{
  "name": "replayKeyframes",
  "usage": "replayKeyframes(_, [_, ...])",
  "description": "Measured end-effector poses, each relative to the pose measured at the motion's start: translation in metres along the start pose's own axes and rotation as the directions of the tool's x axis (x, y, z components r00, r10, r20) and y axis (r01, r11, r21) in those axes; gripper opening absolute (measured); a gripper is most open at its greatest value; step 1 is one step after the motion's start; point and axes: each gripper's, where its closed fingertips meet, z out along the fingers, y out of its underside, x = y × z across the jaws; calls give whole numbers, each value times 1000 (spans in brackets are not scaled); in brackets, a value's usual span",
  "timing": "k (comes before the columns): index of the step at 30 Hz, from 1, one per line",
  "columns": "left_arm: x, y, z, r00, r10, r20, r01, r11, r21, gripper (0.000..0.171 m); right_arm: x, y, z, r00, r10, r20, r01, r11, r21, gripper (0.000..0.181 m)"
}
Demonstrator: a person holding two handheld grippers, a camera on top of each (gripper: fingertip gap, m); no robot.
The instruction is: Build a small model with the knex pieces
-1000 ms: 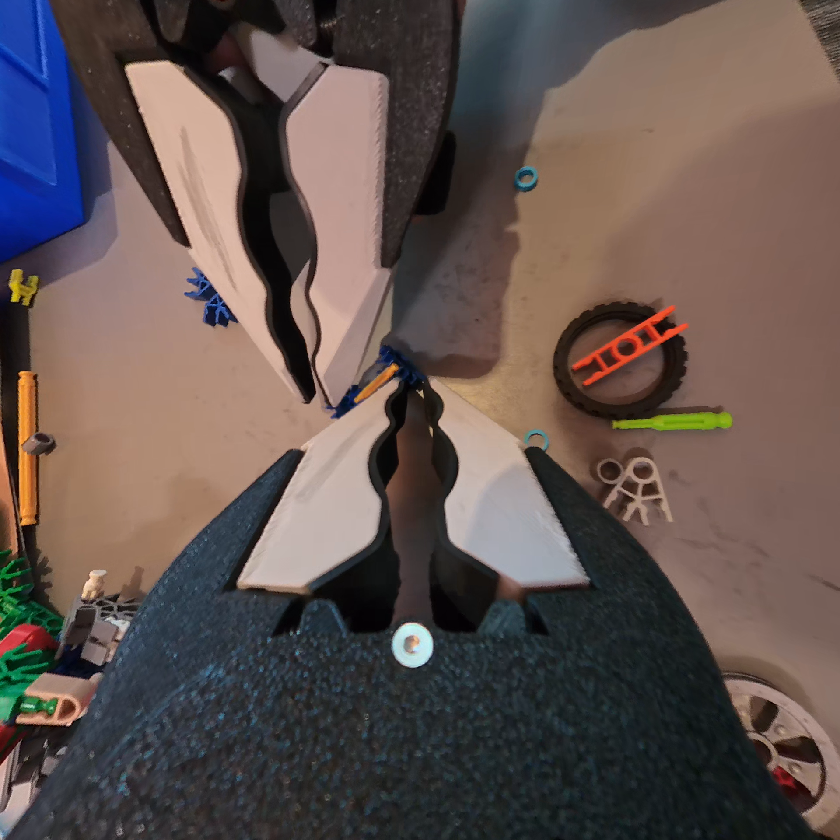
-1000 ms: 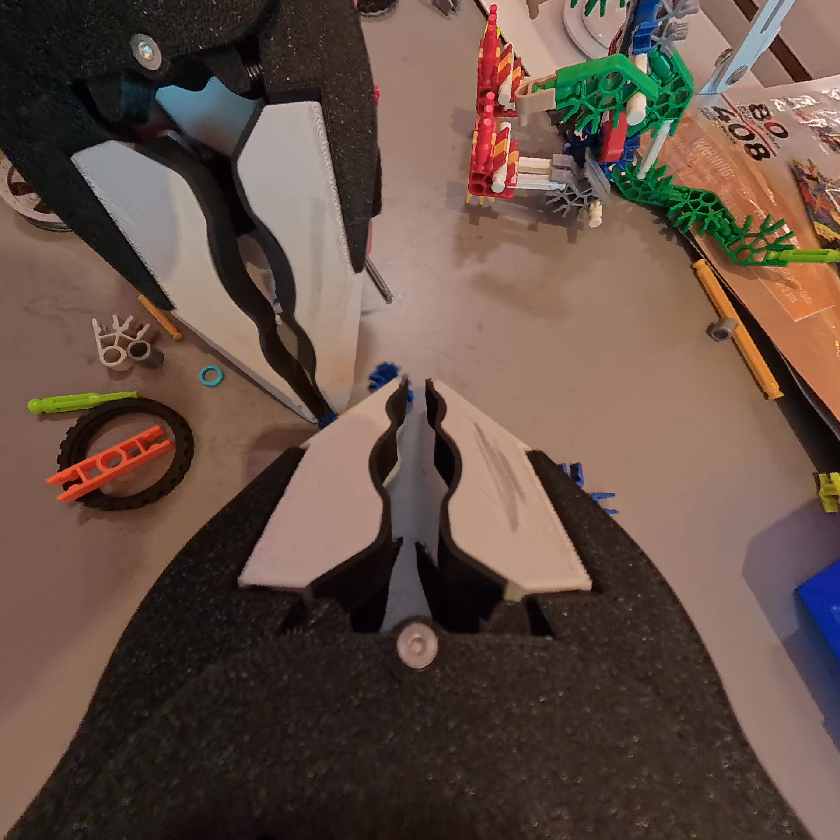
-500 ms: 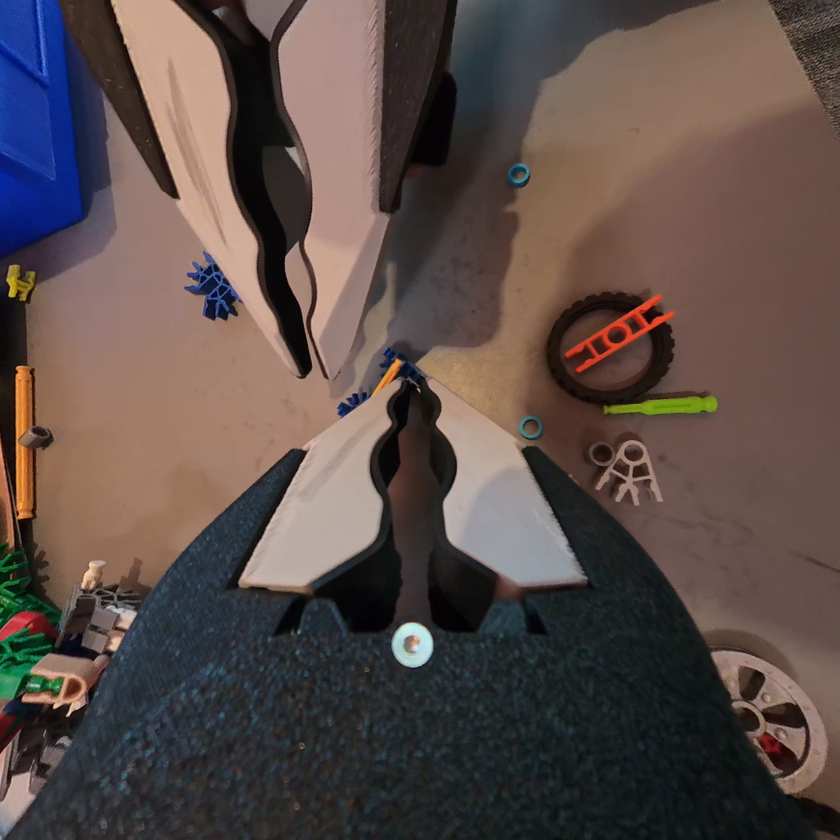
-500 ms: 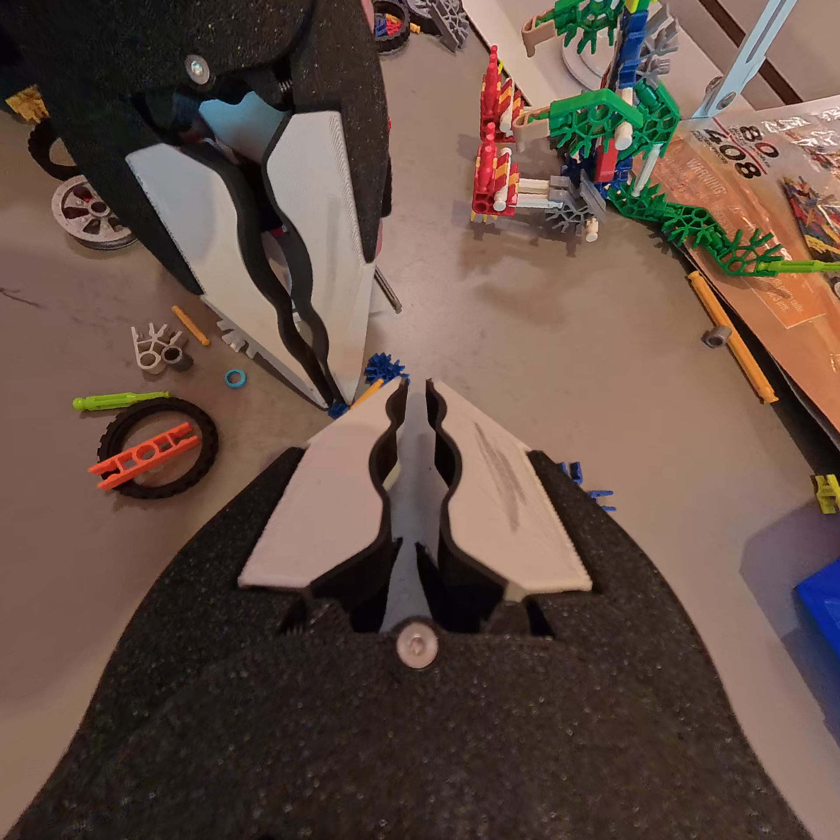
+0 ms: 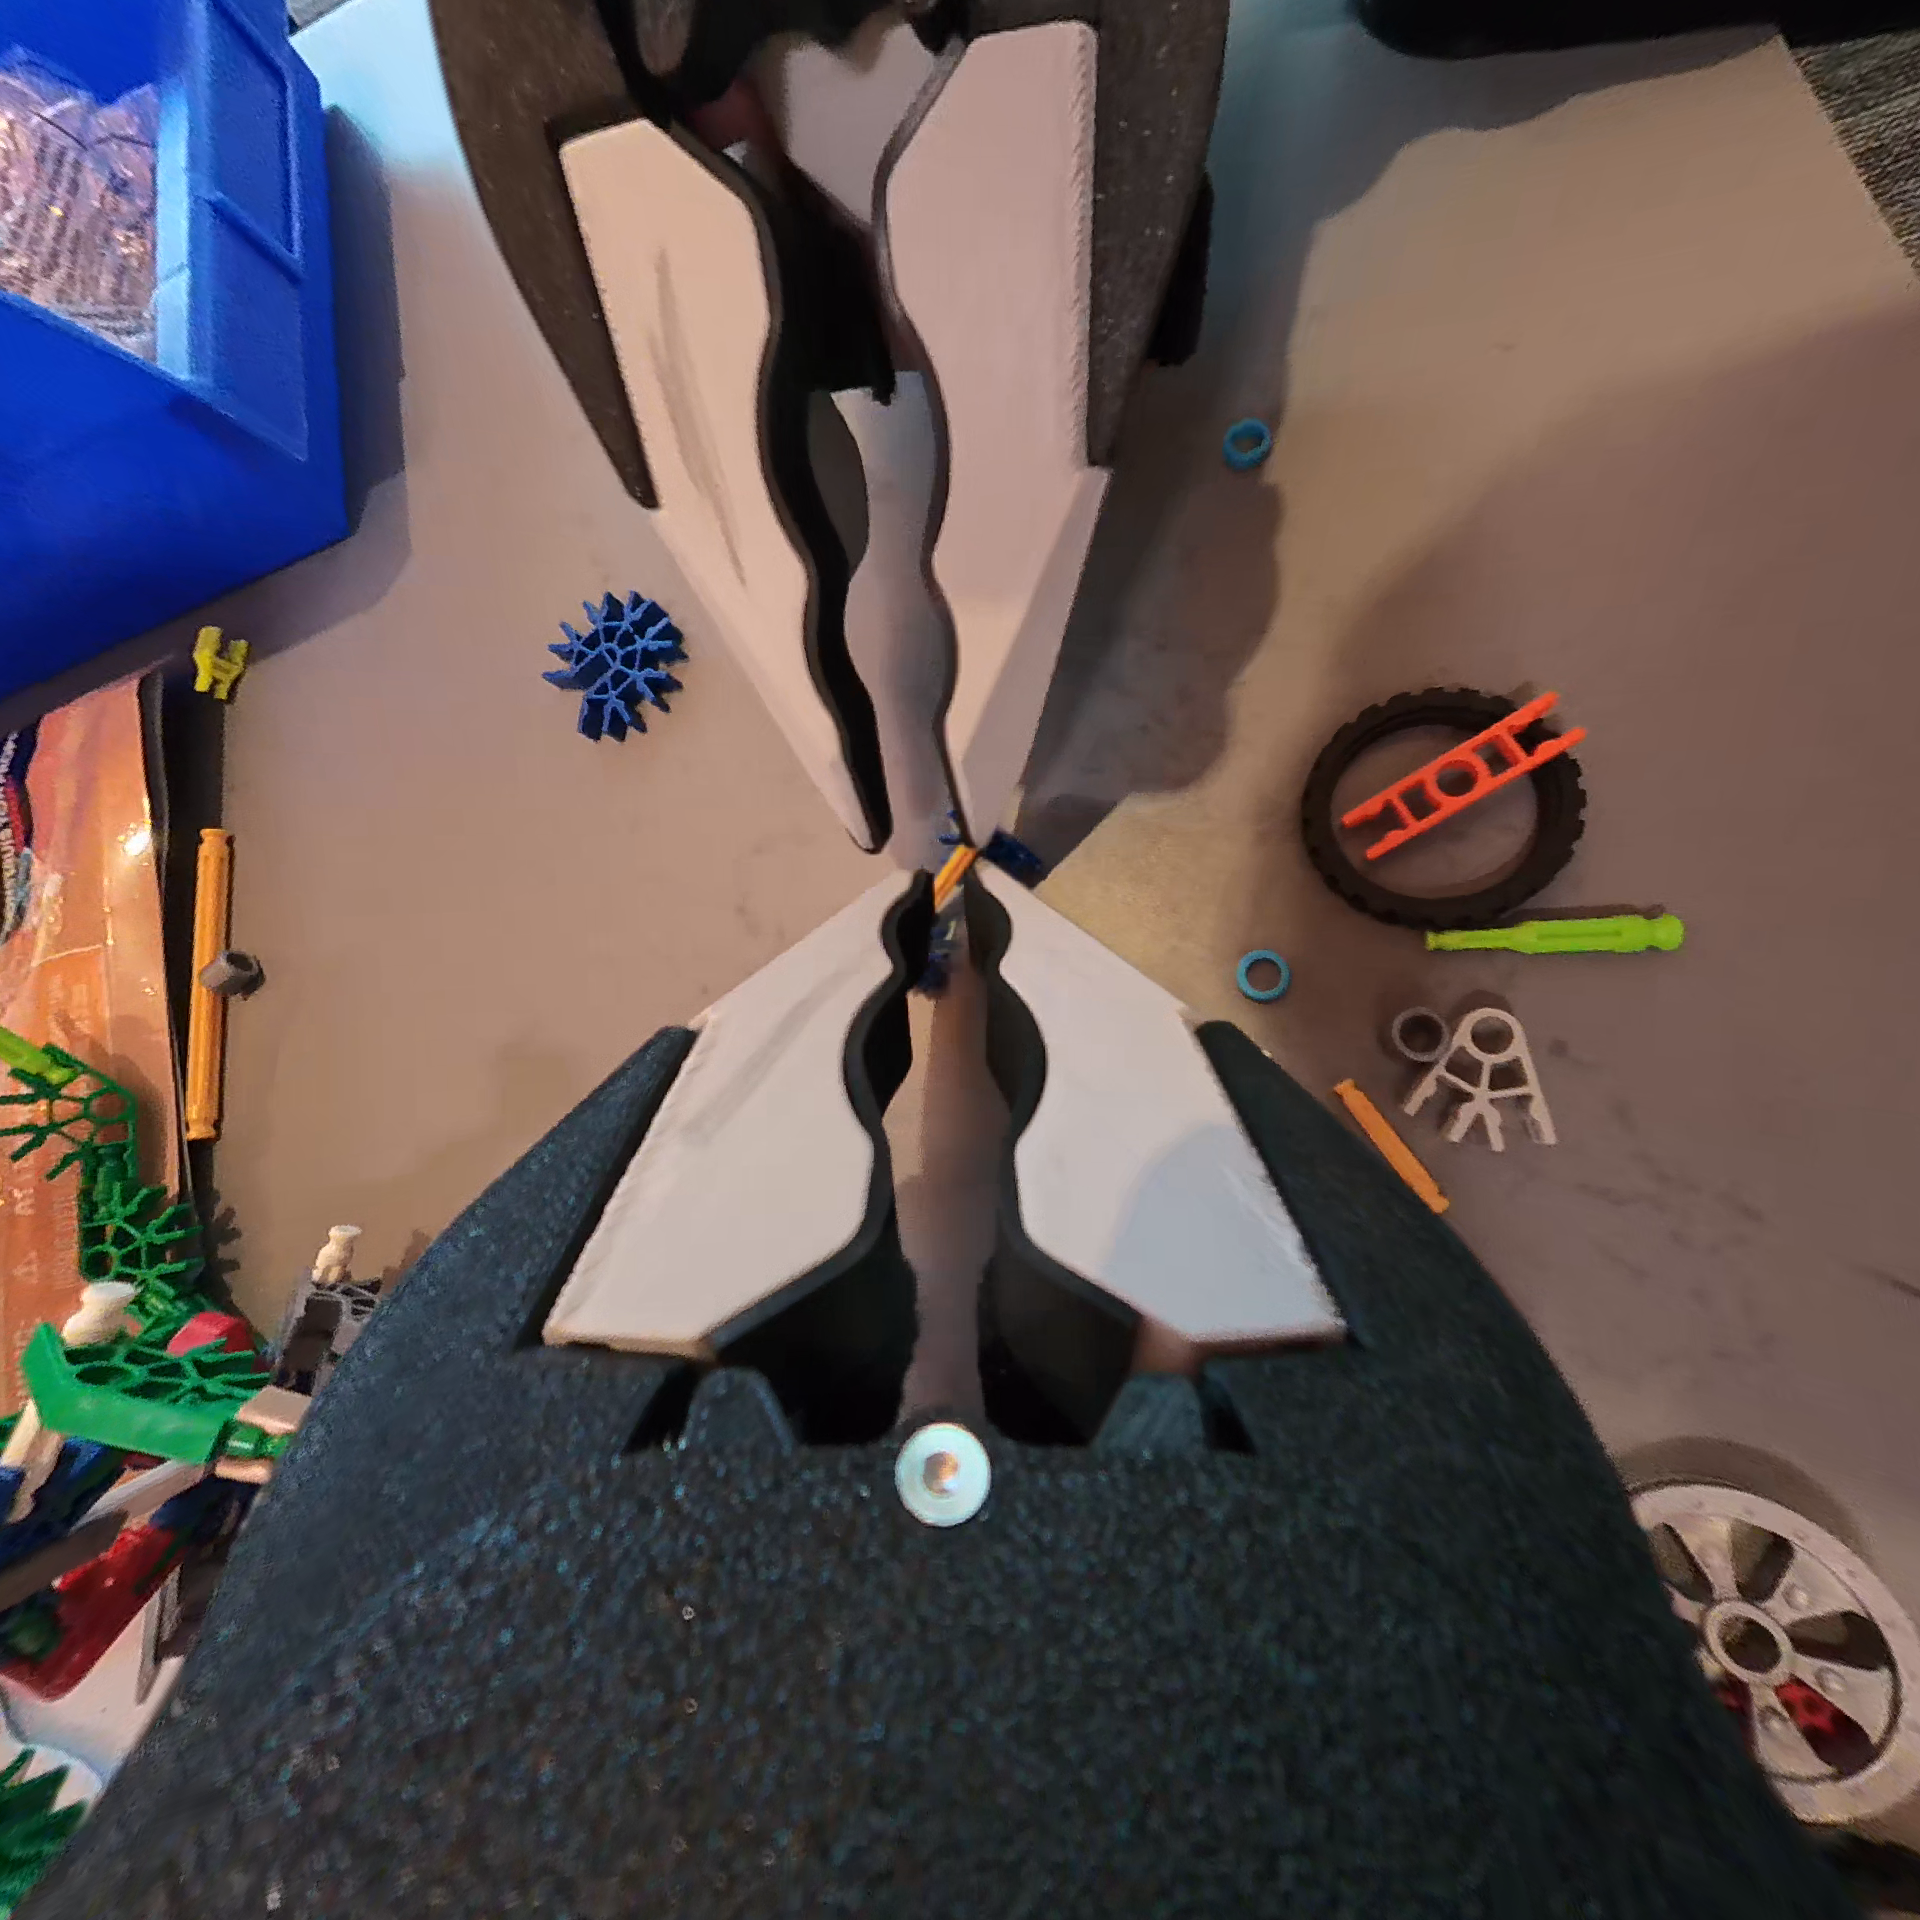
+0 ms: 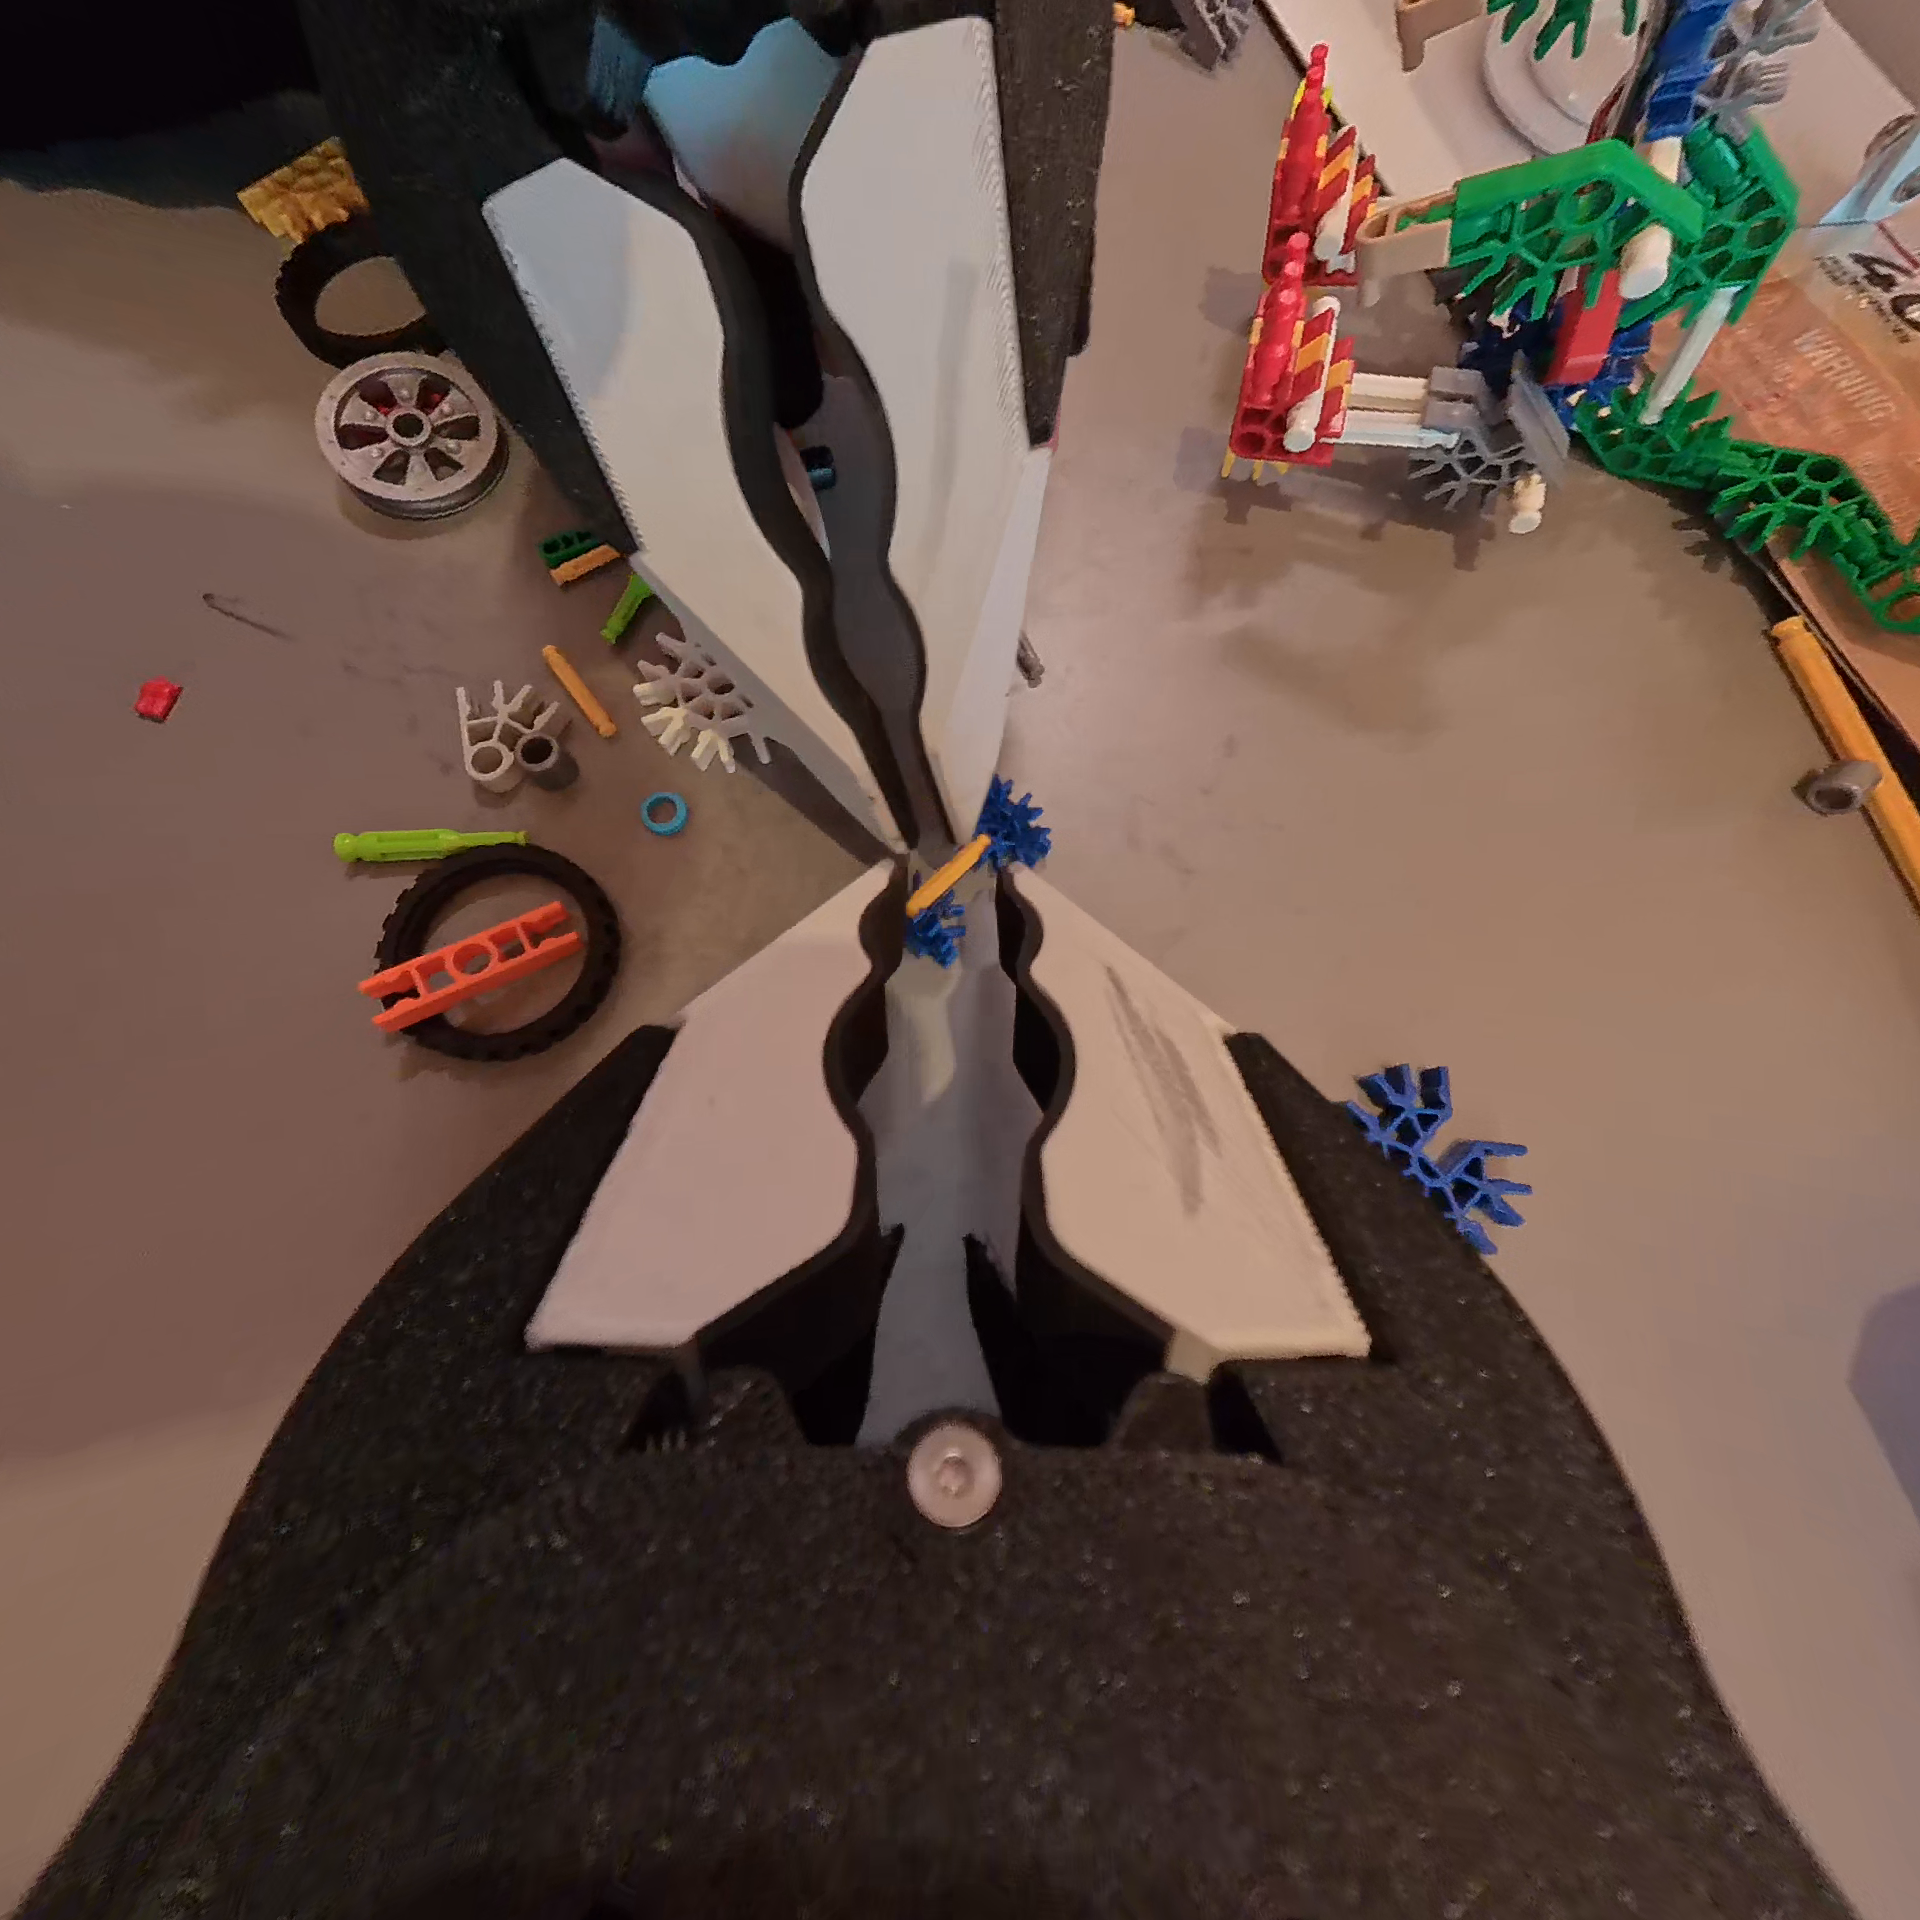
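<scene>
The short orange rod (image 6: 948,875) with a blue connector (image 6: 1013,826) on each end had risen off the table (image 6: 1351,831). The right gripper (image 6: 943,883) clenched its near connector, the left gripper (image 5: 943,896) the far one, tips now meeting head-on. A loose blue connector (image 5: 615,665) lay left.

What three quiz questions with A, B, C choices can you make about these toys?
1. Where is the orange piece?
A inside the blue box
B across the black tyre
C under the silver wheel

2. How many teal rings does the left wrist view show?
A two
B four
C none

3. How is the black tyre placed?
A standing on edge
B lying flat on the table
C held in tongs

Answers: B, it bridges the tyre's rim. A, one lies above the tyre and one below. B, its whole ring faces up.
</scene>
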Motion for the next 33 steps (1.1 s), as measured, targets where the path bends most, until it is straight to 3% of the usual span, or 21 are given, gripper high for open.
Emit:
replayKeyframes(15, [-1, 5, 9, 1000, 22, 15, -21, 999, -23, 4, -7, 16, 7, 999, -18, 27, 21, 996, -83, 18])
replayKeyframes(33, [-1, 6, 8, 1000, 20, 9, -20, 1000, -17, 0, -9, 16, 7, 999, -28, 43, 32, 996, -85, 15])
